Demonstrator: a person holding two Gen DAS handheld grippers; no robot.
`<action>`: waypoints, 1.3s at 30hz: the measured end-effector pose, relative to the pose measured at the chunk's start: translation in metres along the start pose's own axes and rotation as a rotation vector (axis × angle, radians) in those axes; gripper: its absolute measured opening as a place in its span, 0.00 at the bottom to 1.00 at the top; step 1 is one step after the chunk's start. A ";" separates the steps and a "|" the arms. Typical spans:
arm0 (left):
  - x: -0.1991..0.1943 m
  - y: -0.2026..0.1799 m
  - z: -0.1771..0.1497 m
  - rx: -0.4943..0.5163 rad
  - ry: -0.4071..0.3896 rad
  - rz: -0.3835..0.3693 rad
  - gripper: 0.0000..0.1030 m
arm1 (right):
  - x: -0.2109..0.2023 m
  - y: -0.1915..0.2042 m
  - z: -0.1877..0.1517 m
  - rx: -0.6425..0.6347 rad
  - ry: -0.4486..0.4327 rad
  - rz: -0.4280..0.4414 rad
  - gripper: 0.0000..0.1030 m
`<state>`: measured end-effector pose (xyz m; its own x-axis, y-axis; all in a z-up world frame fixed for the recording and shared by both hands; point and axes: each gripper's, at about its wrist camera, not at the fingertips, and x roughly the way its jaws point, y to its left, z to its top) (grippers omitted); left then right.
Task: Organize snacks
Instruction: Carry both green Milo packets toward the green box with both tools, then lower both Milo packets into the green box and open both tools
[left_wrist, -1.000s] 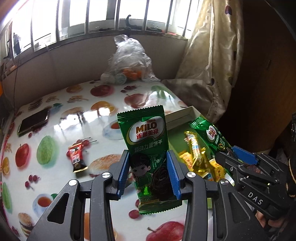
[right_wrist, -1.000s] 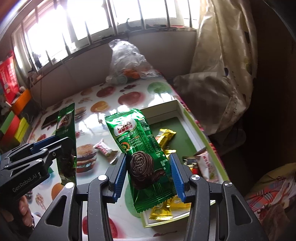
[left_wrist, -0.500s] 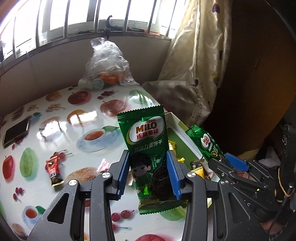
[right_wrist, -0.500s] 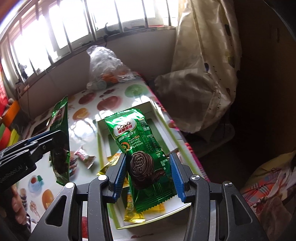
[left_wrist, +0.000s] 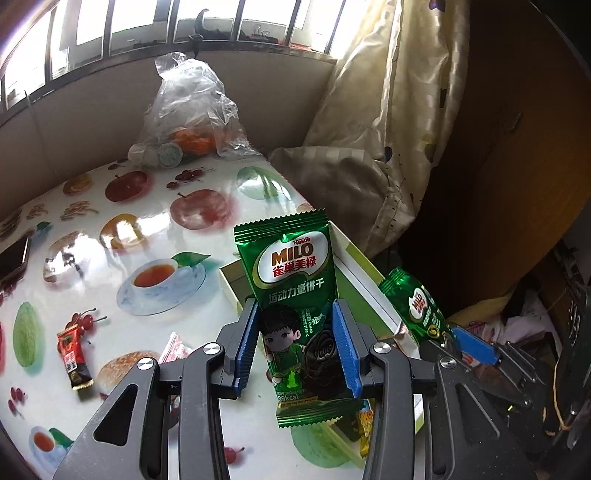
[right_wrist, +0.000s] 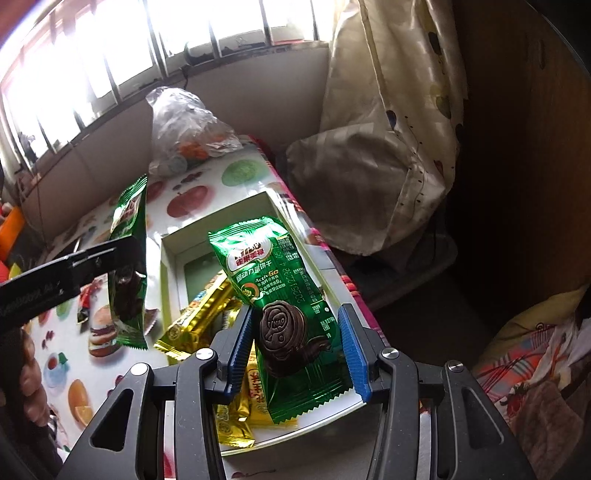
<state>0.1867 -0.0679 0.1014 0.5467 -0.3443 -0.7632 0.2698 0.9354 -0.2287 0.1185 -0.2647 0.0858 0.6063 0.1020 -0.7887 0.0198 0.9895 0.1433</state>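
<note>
My left gripper (left_wrist: 297, 347) is shut on a green Milo biscuit packet (left_wrist: 291, 280), held upright above the near corner of a white box with a green inside (left_wrist: 354, 266). My right gripper (right_wrist: 295, 343) is shut on a second green Milo packet (right_wrist: 273, 280), held over the same box (right_wrist: 173, 258), which holds several gold-wrapped snacks (right_wrist: 199, 317). Each gripper with its packet shows in the other view: the right one (left_wrist: 417, 310) at the box's right edge, the left one (right_wrist: 127, 266) to the box's left.
A fruit-print tablecloth (left_wrist: 110, 236) covers the table. A small red snack (left_wrist: 72, 354) and a pink-white wrapped one (left_wrist: 173, 345) lie loose on it. A clear plastic bag (left_wrist: 188, 110) stands at the back. A phone (left_wrist: 13, 258) lies at the left. A curtain (left_wrist: 388, 110) hangs right.
Both grippers have moved right with their packets, closer to and over the box. The loose snacks on the cloth have slid left in the left wrist view.
</note>
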 end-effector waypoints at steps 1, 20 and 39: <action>0.003 0.001 0.001 -0.007 0.008 -0.005 0.40 | 0.001 -0.001 0.000 0.002 0.004 -0.001 0.44; 0.060 -0.001 0.011 -0.013 0.096 -0.002 0.40 | 0.035 0.002 -0.001 -0.011 0.060 -0.008 0.44; 0.085 -0.009 0.011 -0.006 0.132 0.005 0.40 | 0.054 0.011 0.003 -0.069 0.069 -0.063 0.44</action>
<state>0.2391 -0.1067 0.0449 0.4387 -0.3267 -0.8371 0.2627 0.9375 -0.2282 0.1538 -0.2483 0.0462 0.5491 0.0440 -0.8346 0.0001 0.9986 0.0527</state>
